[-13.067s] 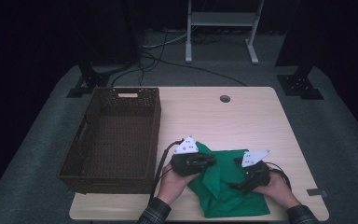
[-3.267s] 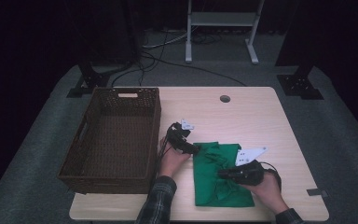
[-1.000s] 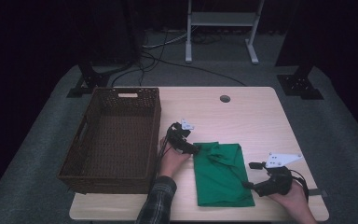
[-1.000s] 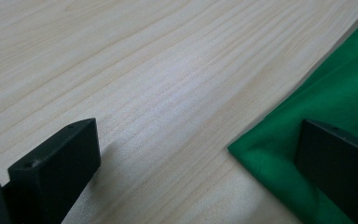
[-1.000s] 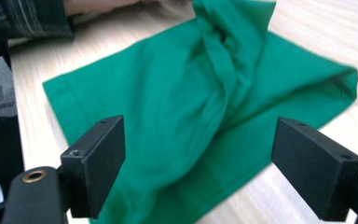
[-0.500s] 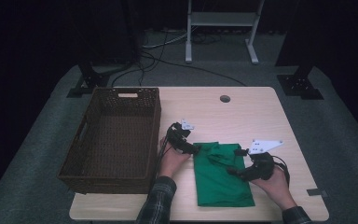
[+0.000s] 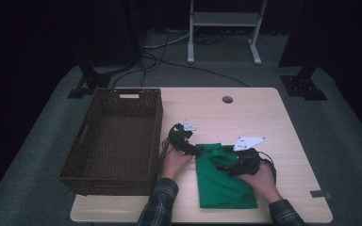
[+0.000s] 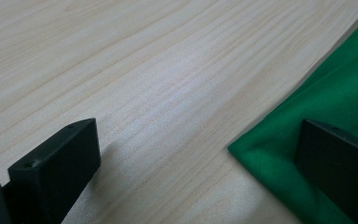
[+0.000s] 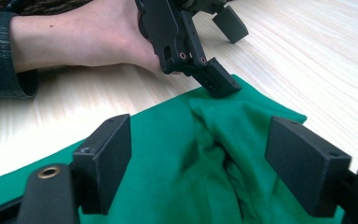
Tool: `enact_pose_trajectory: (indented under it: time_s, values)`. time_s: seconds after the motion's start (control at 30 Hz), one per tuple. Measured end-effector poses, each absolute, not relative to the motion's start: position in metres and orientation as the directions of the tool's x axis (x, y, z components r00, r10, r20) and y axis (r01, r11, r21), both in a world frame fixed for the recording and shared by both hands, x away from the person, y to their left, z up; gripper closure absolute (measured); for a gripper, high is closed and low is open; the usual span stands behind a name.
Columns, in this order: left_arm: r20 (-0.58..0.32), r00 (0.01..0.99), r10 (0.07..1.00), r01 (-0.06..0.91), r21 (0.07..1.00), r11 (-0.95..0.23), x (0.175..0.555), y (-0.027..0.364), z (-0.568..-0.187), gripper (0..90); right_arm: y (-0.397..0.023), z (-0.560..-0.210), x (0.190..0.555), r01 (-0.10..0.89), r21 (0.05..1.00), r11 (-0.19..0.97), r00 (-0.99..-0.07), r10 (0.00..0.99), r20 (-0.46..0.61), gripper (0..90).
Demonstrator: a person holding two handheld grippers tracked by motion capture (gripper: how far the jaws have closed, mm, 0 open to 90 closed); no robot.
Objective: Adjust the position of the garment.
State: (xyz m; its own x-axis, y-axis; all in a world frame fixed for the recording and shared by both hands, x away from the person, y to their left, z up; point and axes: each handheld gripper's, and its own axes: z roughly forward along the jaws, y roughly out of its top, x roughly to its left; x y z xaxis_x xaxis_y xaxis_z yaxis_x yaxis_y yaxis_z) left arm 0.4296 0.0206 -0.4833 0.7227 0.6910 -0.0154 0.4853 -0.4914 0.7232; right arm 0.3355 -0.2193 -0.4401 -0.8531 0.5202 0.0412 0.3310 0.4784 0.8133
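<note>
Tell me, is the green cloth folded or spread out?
Folded. The cloth lies as a narrow rectangle on the table, with a doubled edge at its corner.

Pale wood table (image 7: 273, 117): wicker basket (image 7: 113, 136) left, green cloth (image 7: 224, 181) front.

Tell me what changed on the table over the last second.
The right gripper came back from the table's right edge onto the green cloth, its jaws closing a little but still open over a raised fold. The left gripper stayed pinning the cloth's corner; the basket did not move.
</note>
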Motion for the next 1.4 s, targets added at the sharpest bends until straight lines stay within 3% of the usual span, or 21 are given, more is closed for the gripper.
enact_pose_trajectory:
  time_s: [0.43, 0.57, 0.7, 0.73, 0.8, 0.9, 1.13, 1.4]
  values:
    - [-0.015, 0.723, 0.691, 0.486, 0.722, -0.492, 0.430, 0.021, -0.483, 0.0, -0.198, -0.452, 0.346, 0.328, 0.769, 0.548, -0.821, 0.568, -0.054, 28.1]
    - [-0.015, 0.723, 0.691, 0.486, 0.723, -0.492, 0.430, 0.021, -0.483, 0.0, -0.194, -0.455, 0.349, 0.334, 0.749, 0.572, -0.794, 0.599, -0.103, 35.5]
    - [-0.015, 0.723, 0.691, 0.486, 0.723, -0.492, 0.430, 0.021, -0.483, 0.0, -0.195, -0.457, 0.349, 0.326, 0.750, 0.575, -0.784, 0.608, -0.126, 52.2]
    - [-0.015, 0.723, 0.691, 0.486, 0.723, -0.492, 0.430, 0.021, -0.483, 0.0, -0.195, -0.457, 0.349, 0.326, 0.750, 0.575, -0.784, 0.608, -0.126, 52.2]
    - [-0.015, 0.723, 0.691, 0.486, 0.722, -0.493, 0.430, 0.021, -0.483, 0.0, -0.201, -0.453, 0.348, 0.326, 0.764, 0.557, -0.773, 0.622, -0.123, 65.2]
    - [-0.015, 0.723, 0.691, 0.485, 0.723, -0.492, 0.430, 0.021, -0.483, 0.0, -0.210, -0.447, 0.347, 0.327, 0.784, 0.528, -0.766, 0.634, -0.107, 72.6]
    - [-0.015, 0.723, 0.691, 0.485, 0.723, -0.492, 0.430, 0.021, -0.483, 0.0, -0.235, -0.440, 0.347, 0.367, 0.810, 0.458, -0.756, 0.653, -0.027, 82.5]
    - [-0.014, 0.725, 0.689, 0.484, 0.722, -0.494, 0.430, 0.021, -0.483, 0.0, -0.257, -0.441, 0.351, 0.427, 0.810, 0.402, -0.718, 0.695, 0.034, 84.9]
